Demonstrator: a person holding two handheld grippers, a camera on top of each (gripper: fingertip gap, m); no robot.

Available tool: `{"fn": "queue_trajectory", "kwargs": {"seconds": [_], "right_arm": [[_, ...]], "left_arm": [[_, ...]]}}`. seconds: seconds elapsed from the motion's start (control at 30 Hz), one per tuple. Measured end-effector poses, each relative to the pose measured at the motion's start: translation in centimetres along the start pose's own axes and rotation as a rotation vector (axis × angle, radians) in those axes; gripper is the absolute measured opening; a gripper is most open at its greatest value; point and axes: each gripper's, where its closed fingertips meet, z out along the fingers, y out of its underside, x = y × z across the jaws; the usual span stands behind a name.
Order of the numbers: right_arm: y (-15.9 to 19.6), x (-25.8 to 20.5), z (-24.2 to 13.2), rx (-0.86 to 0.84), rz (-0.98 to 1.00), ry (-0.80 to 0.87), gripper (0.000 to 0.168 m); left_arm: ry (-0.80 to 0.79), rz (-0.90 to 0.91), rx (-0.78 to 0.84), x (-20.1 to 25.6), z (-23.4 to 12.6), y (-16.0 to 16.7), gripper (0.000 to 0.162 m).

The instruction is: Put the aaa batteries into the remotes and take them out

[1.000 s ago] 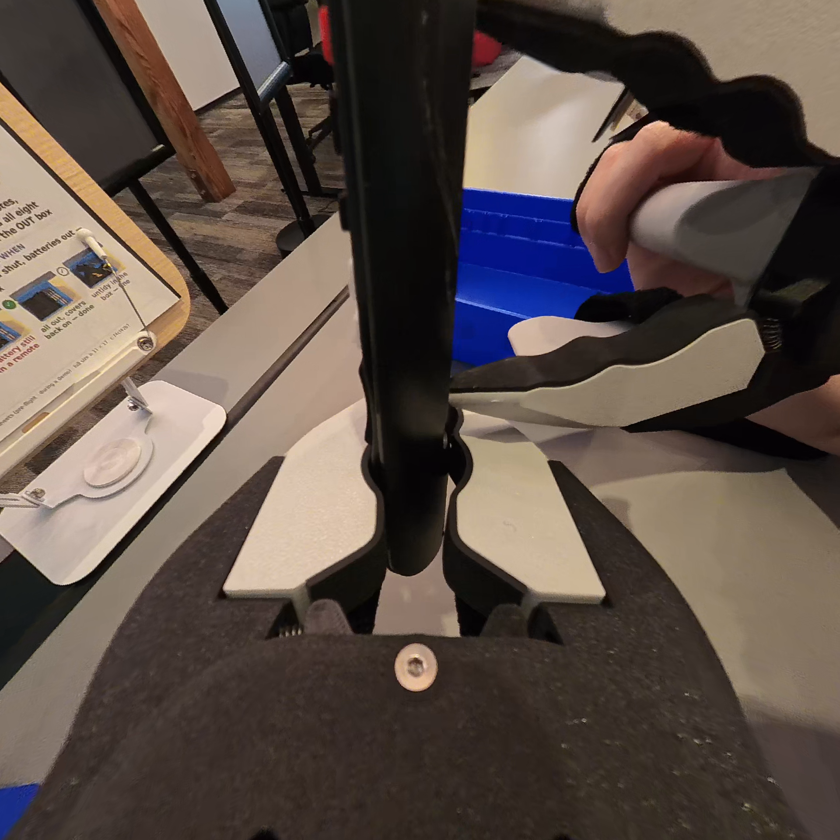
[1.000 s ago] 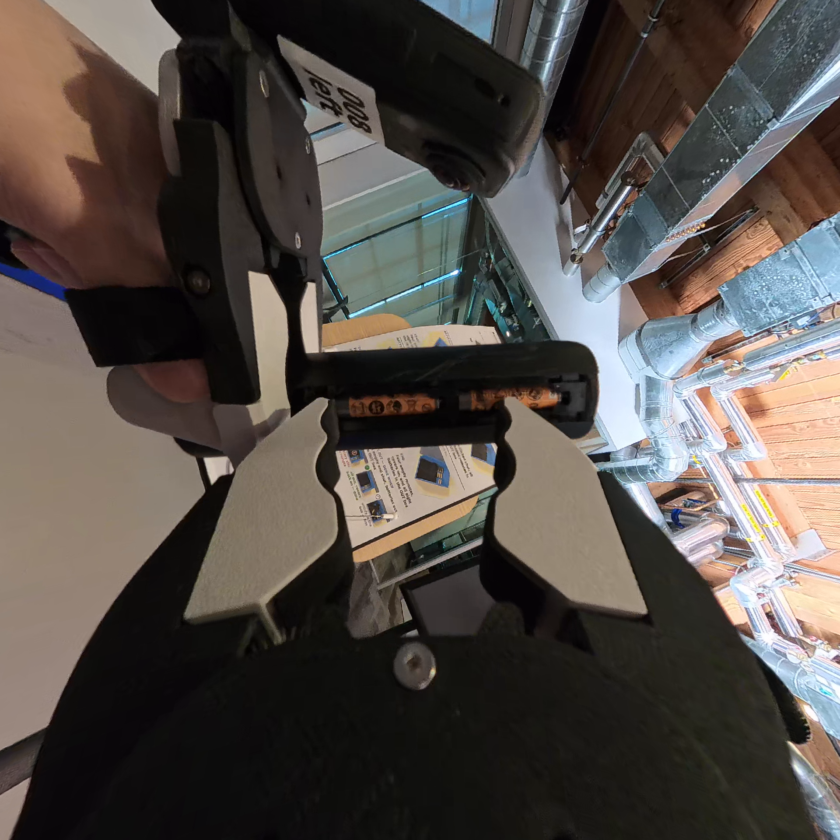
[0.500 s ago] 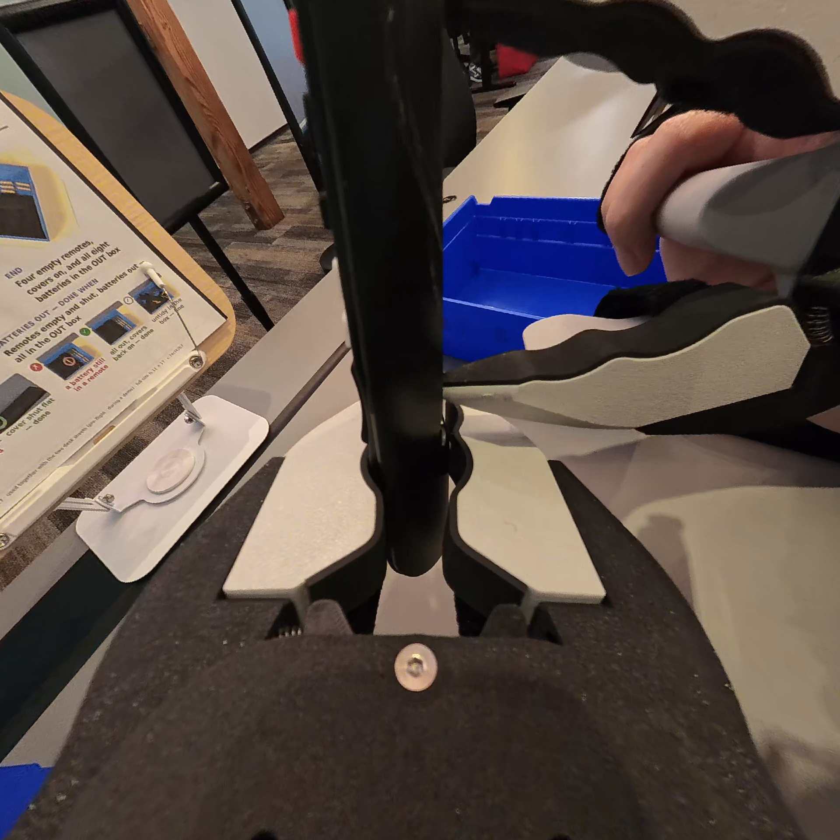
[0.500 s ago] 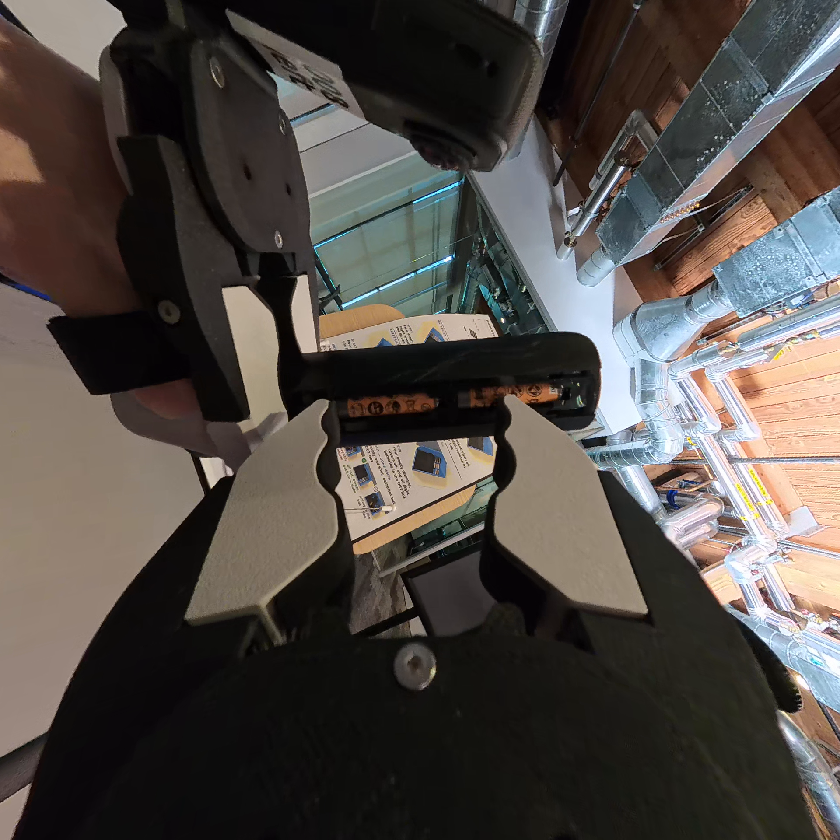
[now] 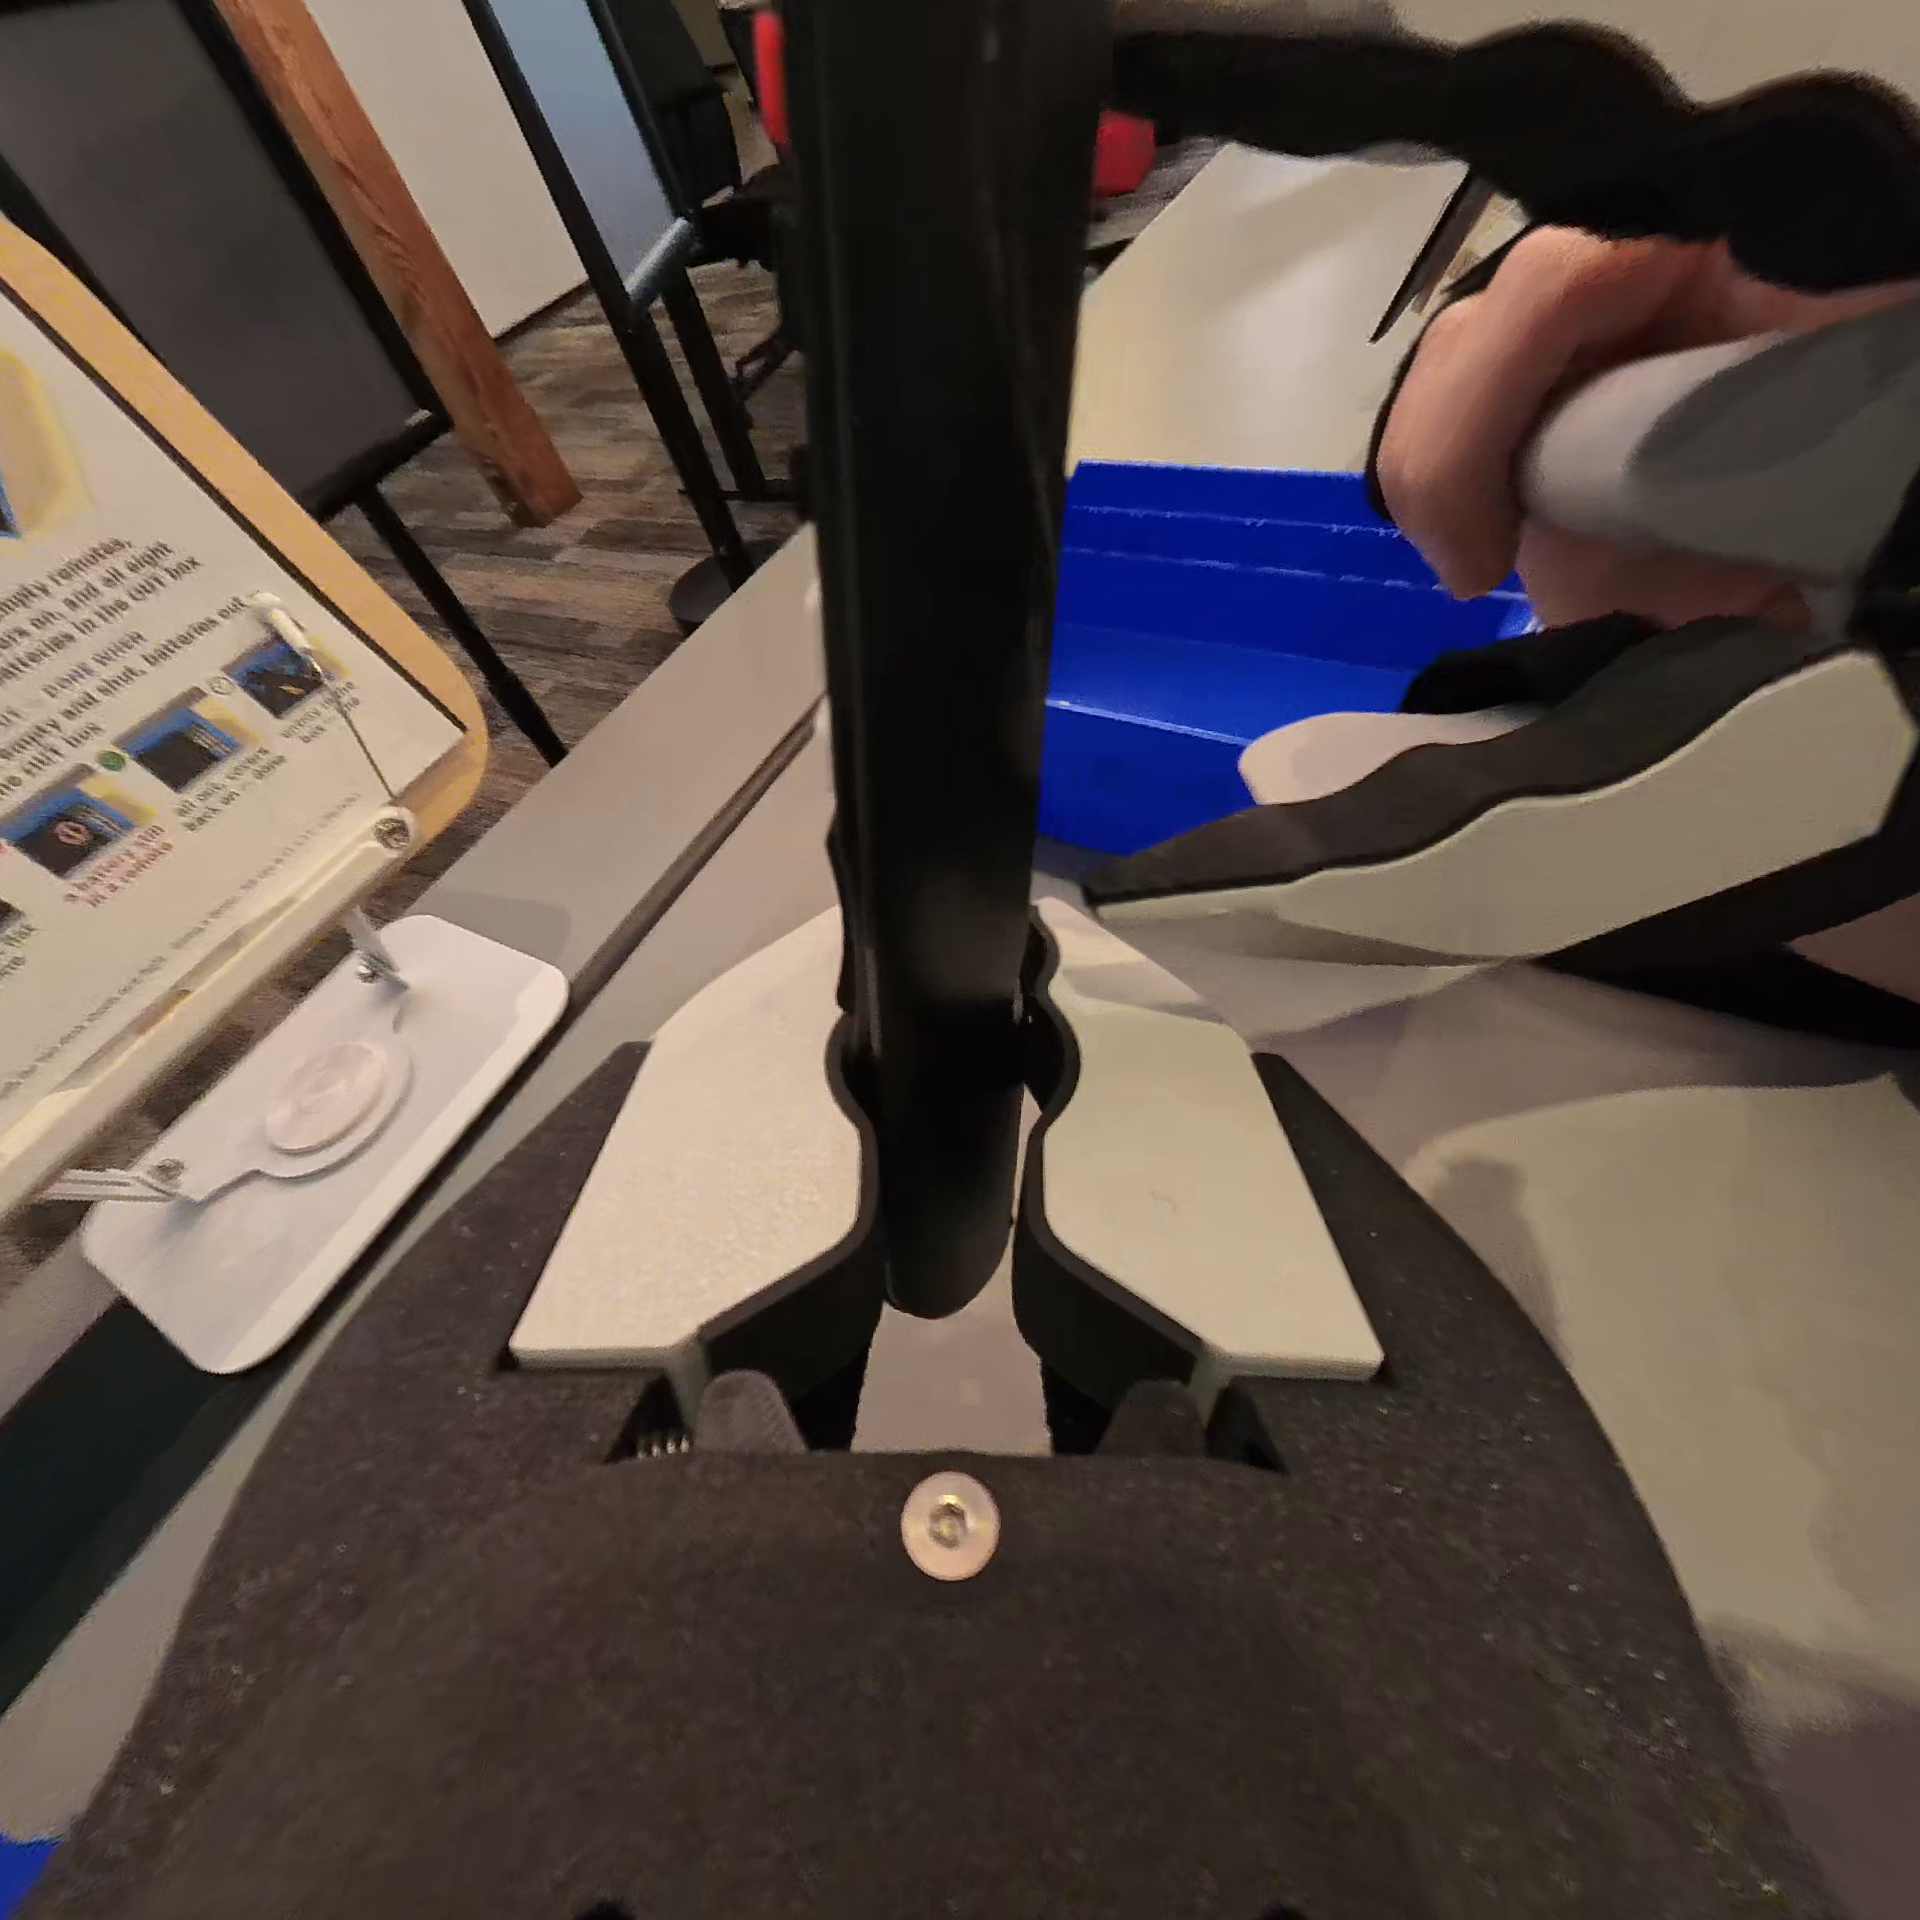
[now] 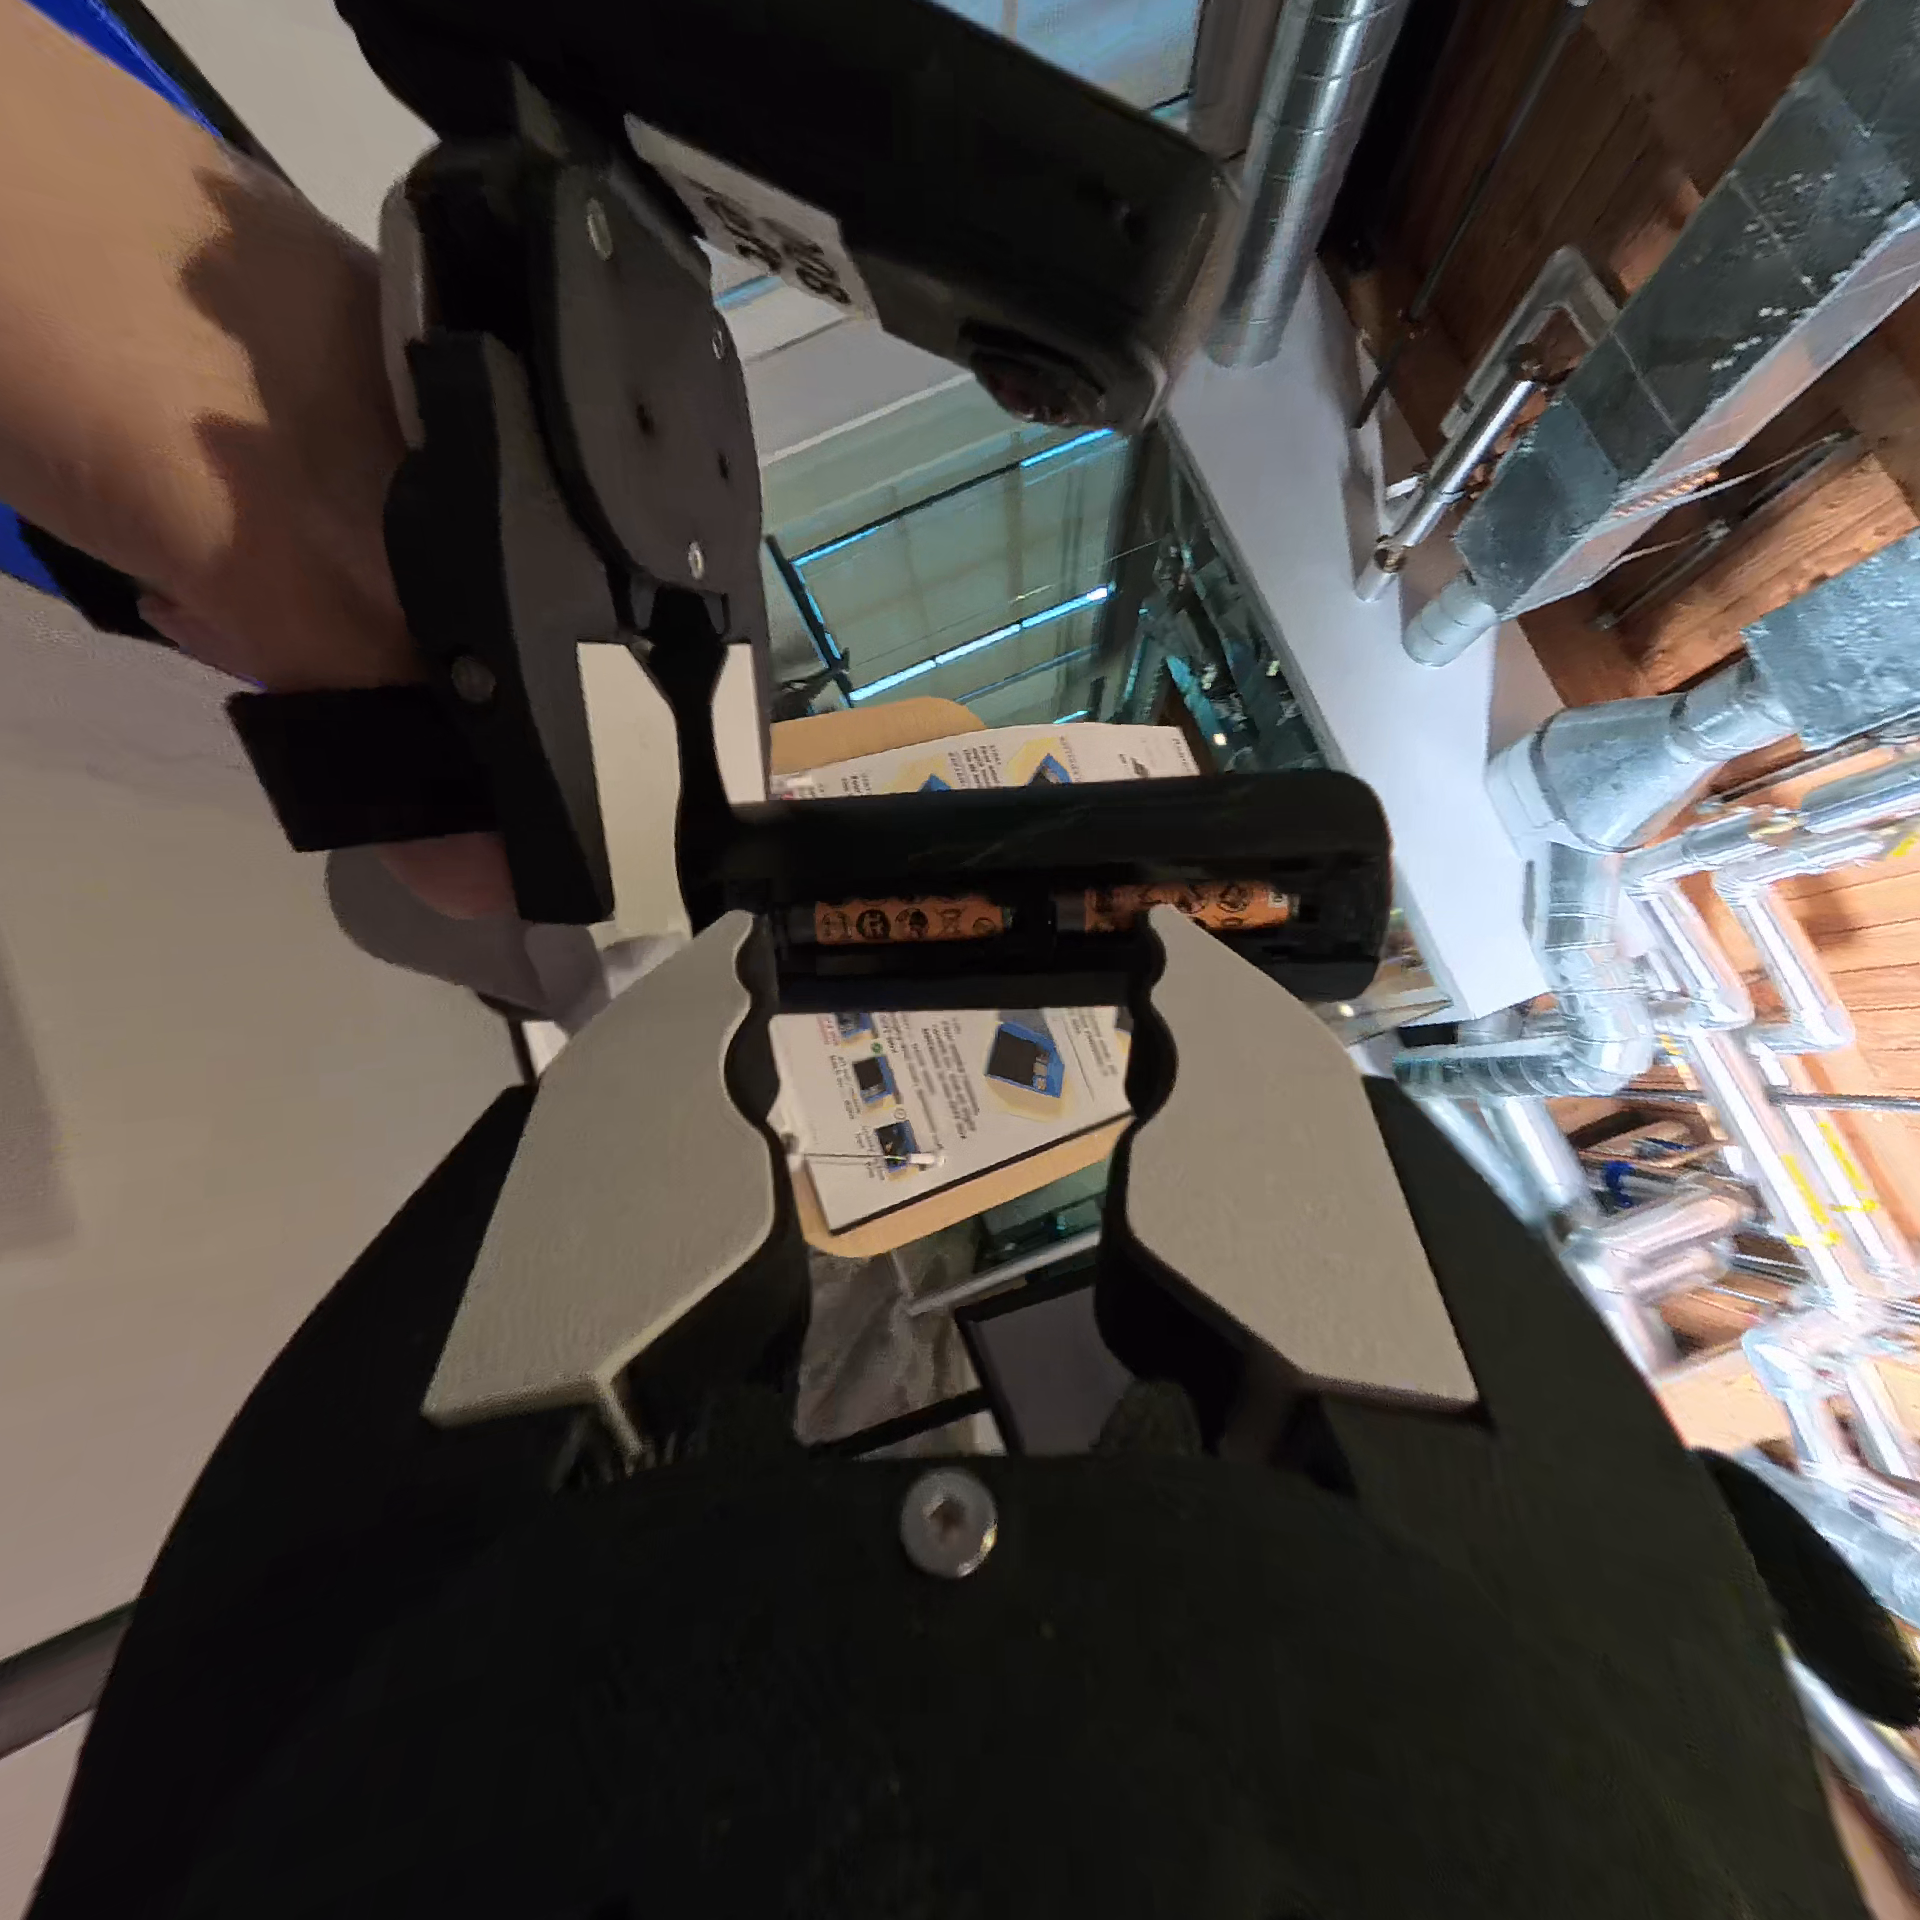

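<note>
My left gripper (image 5: pixel 940 956) is shut on the lower end of a black remote (image 5: pixel 935 520) and holds it upright above the grey table (image 5: pixel 1558 1247). In the right wrist view the remote (image 6: pixel 1039 842) lies across the frame, its battery bay uncovered, with two orange AAA batteries (image 6: pixel 899 920) (image 6: pixel 1174 899) end to end inside. My right gripper (image 6: pixel 951 935) is open, its two fingertips set against the edge of the bay on either side of the batteries. The left gripper (image 6: pixel 707 790) clamps the remote's left end there. The right gripper (image 5: pixel 1174 831) comes in from the right in the left wrist view.
A blue bin (image 5: pixel 1247 623) stands on the table behind the remote. An instruction board (image 5: pixel 156 779) on a white stand base (image 5: pixel 312 1143) is at the left edge. A hand (image 5: pixel 1475 436) holds the right gripper. Chair legs and floor lie beyond the table.
Both grippers and the remote have shifted slightly together; the views have swung a little. The left grip stays shut on the remote, and the right fingers stay open at the battery bay.
</note>
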Motion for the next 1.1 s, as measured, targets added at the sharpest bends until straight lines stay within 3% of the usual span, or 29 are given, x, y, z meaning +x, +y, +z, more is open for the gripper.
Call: {"fn": "queue_trajectory", "kwargs": {"seconds": [0.1, 0.3, 0.47, 0.73, 1.1], "right_arm": [[-0.4, 0.4, -0.4, -0.004, 0.057, -0.034, 0.068], [-0.3, 2.9, -0.9, -0.028, 0.139, 0.060, 0.075], [0.6, 3.2, -0.4, -0.038, 0.341, -0.007, 0.110], [0.3, 3.0, -0.4, -0.045, 0.212, 0.045, 0.105], [0.4, 3.2, -0.9, -0.053, 0.229, 0.004, 0.103]], "left_arm": [[-0.011, 0.021, 0.030, 0.1, -0.4, -0.6, 0.025], [-0.015, -0.015, 0.103, 0.1, -0.6, -1.4, 0.025], [0.109, -0.079, 0.195, 1.3, -1.1, -2.6, 0.024], [0.092, -0.026, 0.155, 1.7, -0.7, -2.2, 0.025], [0.042, 0.120, 0.145, 2.1, -0.7, -2.3, 0.025]]}}
